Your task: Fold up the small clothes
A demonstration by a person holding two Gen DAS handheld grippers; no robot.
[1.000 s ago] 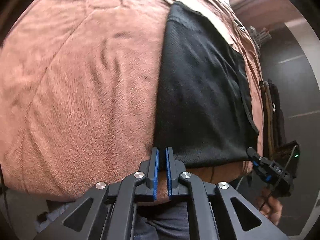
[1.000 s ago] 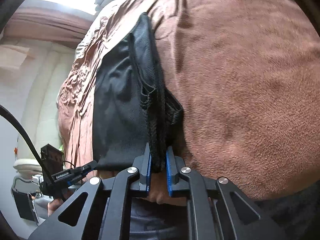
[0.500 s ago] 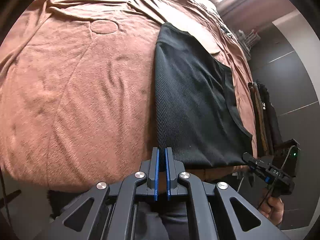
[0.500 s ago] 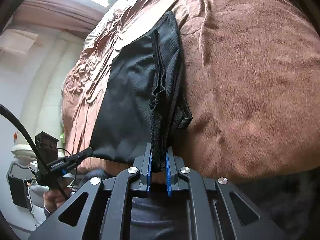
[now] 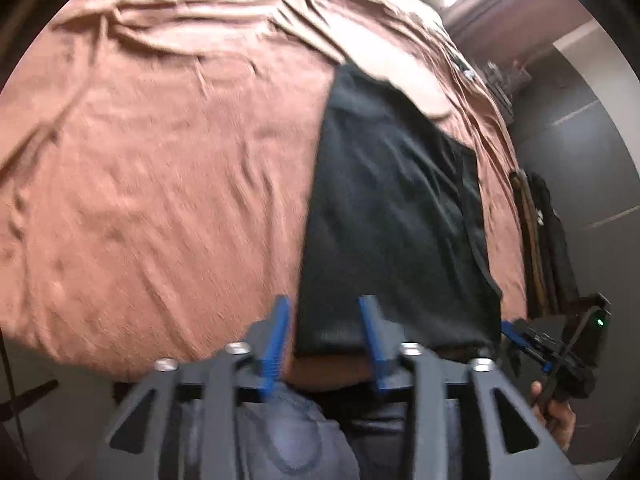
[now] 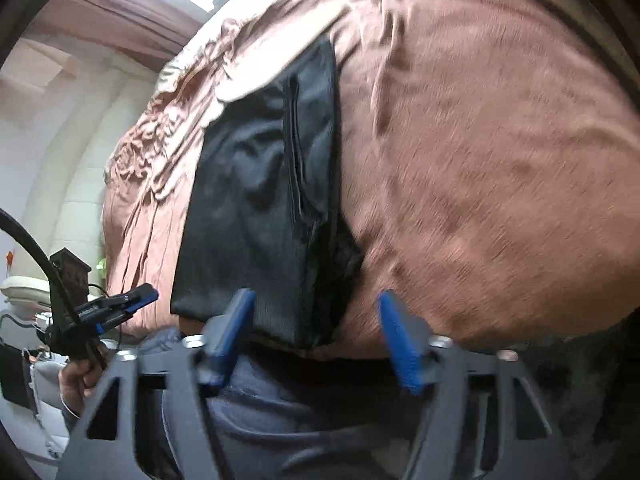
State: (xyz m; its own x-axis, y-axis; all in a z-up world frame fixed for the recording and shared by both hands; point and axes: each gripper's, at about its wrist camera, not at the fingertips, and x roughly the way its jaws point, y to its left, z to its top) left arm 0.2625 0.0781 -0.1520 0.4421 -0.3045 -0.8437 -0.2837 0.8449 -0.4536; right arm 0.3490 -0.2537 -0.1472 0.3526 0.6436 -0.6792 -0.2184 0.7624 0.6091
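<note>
A black garment (image 5: pixel 392 216) is shown lying flat, folded lengthwise, at the near edge of a bed covered by a brown blanket (image 5: pixel 160 168). The left gripper (image 5: pixel 326 344) is held with its fingers (image 5: pixel 276 336) spread wide at the garment's near left corner. The right gripper (image 6: pixel 316 332) is likewise wide apart at the near right corner, gripping nothing.
</note>
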